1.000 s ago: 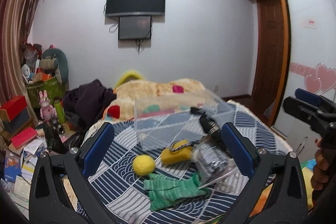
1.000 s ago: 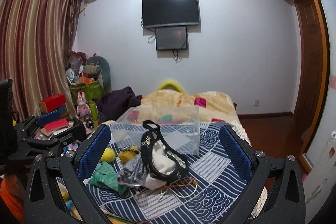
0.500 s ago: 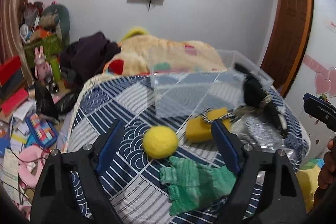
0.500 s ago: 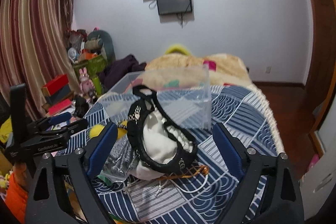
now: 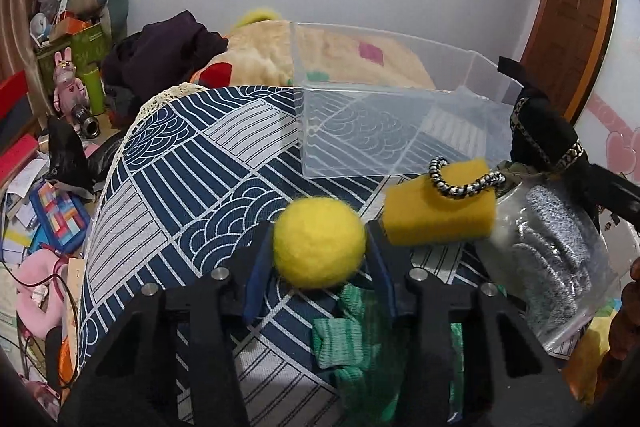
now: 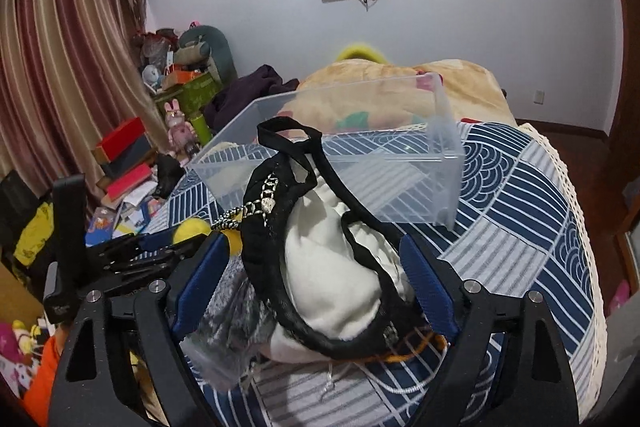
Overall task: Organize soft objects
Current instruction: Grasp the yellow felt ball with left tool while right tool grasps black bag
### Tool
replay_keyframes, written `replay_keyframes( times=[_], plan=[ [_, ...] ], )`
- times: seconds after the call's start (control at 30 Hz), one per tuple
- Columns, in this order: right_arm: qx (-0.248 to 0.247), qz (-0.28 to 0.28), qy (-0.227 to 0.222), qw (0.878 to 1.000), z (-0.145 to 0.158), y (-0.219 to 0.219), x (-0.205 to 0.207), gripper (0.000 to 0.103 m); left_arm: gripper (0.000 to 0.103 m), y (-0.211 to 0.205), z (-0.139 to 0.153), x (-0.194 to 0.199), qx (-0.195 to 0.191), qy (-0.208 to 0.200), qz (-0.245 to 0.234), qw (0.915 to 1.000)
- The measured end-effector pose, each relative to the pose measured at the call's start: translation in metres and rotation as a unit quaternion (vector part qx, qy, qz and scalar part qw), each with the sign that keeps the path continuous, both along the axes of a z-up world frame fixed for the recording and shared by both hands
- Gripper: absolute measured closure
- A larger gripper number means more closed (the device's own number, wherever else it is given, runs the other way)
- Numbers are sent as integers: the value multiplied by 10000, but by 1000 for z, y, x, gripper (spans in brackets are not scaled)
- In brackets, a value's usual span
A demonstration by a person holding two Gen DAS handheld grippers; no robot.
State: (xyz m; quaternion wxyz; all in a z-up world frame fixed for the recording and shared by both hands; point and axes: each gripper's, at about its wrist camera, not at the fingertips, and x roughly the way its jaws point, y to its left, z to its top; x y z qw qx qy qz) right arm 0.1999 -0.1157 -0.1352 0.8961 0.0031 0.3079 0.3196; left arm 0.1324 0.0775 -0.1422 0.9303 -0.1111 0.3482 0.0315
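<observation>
A yellow felt ball sits on the blue patterned bedspread. My left gripper is shut on the ball, its blue pads pressed against both sides. A yellow sponge with a braided cord lies just right of it, and green gloves lie under the gripper. A clear plastic bin stands beyond. My right gripper is open, its fingers either side of a black and white fabric pouch without touching it. The left gripper and ball also show in the right wrist view.
A clear bag of grey knitwear lies right of the sponge. The clear bin stands just behind the pouch. A fluffy beige blanket lies at the far end of the bed. Boxes, toys and papers crowd the floor at left.
My left gripper came down and forward and closed on the yellow ball. My right gripper moved forward and down until its open fingers flank the pouch.
</observation>
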Motion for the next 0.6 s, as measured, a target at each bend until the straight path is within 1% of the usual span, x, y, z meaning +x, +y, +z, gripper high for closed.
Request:
replay_keyframes(
  times=[0.03, 0.07, 0.13, 0.17, 0.2, 0.27, 0.43, 0.6],
  plan=[
    [-26, 14, 88, 10000, -3, 1, 3, 36, 59, 1, 0, -1, -28, -20, -3, 10000],
    [4, 43, 211, 9998, -6, 2, 6, 44, 59, 2, 0, -2, -48, -35, -8, 10000],
    [99, 53, 306, 9995, -9, 1, 9, 52, 60, 3, 0, -3, -71, -59, -5, 10000],
    [135, 67, 305, 9994, -9, -1, 8, 58, 60, 4, 1, -3, -83, -72, 1, 9999],
    [146, 75, 281, 9995, -9, -2, 7, 61, 60, 4, 1, -4, -89, -87, 7, 9999],
    [157, 115, 195, 9996, -6, -4, 3, 77, 60, 4, 3, -6, -78, -120, 12, 9999],
    [182, 33, -32, 9998, 3, -10, -6, 83, 60, 1, 18, -15, 31, -330, 8, 9994],
    [325, -144, -233, 9991, 15, -24, -12, 86, 60, -1, 40, -24, 87, -626, -5, 9980]
  ],
)
